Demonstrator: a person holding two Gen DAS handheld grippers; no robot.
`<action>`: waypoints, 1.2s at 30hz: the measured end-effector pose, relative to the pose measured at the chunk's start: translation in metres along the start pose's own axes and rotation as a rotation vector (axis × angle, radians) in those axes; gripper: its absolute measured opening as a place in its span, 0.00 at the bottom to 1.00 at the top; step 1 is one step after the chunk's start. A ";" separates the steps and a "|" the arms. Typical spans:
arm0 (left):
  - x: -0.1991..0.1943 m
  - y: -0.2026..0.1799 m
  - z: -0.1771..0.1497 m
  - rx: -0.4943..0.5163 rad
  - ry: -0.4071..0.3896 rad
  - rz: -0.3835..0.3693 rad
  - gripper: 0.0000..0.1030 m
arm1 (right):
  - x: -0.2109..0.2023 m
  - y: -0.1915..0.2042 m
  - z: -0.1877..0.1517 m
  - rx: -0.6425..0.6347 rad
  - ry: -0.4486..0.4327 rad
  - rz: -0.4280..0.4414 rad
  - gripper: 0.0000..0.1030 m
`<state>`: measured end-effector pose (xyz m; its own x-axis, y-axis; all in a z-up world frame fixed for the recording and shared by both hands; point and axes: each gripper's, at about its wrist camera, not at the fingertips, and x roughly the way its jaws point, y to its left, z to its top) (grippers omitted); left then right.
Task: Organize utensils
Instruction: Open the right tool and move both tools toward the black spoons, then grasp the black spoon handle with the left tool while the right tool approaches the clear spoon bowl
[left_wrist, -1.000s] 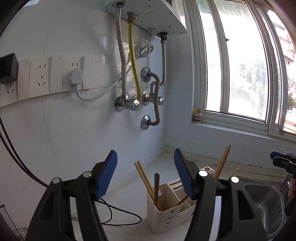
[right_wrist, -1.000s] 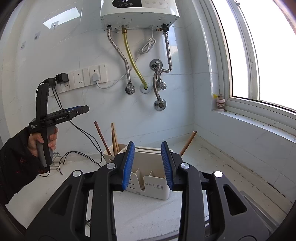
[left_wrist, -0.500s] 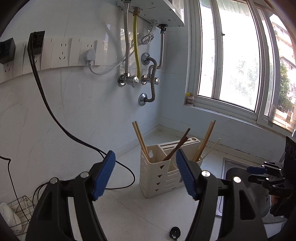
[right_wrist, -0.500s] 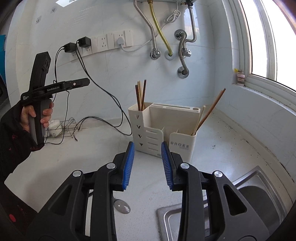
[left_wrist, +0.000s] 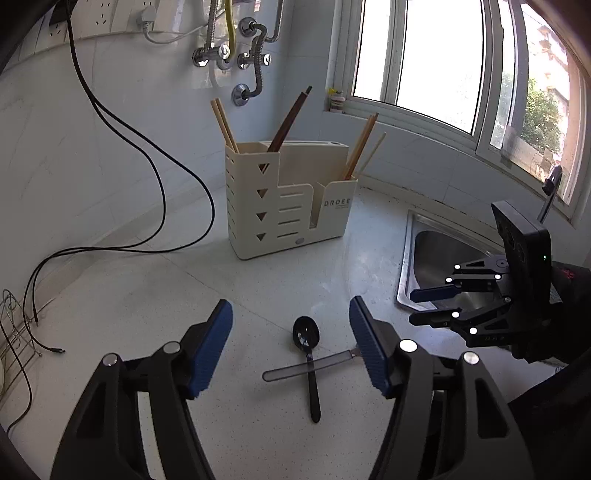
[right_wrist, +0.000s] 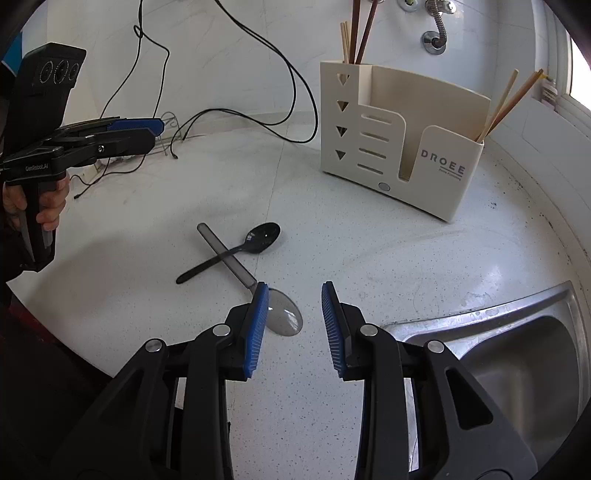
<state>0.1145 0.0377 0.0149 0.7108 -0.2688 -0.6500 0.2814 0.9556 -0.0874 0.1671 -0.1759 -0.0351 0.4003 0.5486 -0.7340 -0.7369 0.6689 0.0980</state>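
Lowering both my tongs toward tabletop (left_wrist: 110, 295), crossed spoons newly in view, left tongs (left_wrist: 291, 347) spread, just narrowing, empty, right tongs (right_wrist: 291, 325) part-spread, empty, clear spoon (right_wrist: 236, 266) bowl half hidden behind my pad, black spoon (left_wrist: 312, 369) under it, caddy (left_wrist: 288, 199) beyond.

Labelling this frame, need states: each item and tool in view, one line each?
Black plastic spoon: flat on counter, crossed under the other spoon's handle.
Clear grey-handled spoon: flat on counter, handle lying over the black one.
Cream slotted utensil holder: upright, chopsticks in both end compartments.
Left tool: open, empty, above the spoons.
Right tool: open, narrower gap, empty.
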 end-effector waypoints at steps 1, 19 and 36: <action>0.003 -0.002 -0.008 0.009 0.017 -0.010 0.58 | 0.005 0.001 -0.001 -0.011 0.019 0.011 0.28; 0.068 -0.033 -0.078 0.049 0.258 -0.033 0.35 | 0.053 0.019 -0.003 -0.175 0.110 0.029 0.36; 0.091 -0.029 -0.070 0.087 0.297 0.064 0.20 | 0.069 0.021 -0.001 -0.197 0.146 0.067 0.34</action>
<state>0.1255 -0.0061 -0.0945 0.5131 -0.1490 -0.8453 0.3055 0.9520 0.0176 0.1789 -0.1248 -0.0849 0.2750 0.5008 -0.8207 -0.8567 0.5151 0.0273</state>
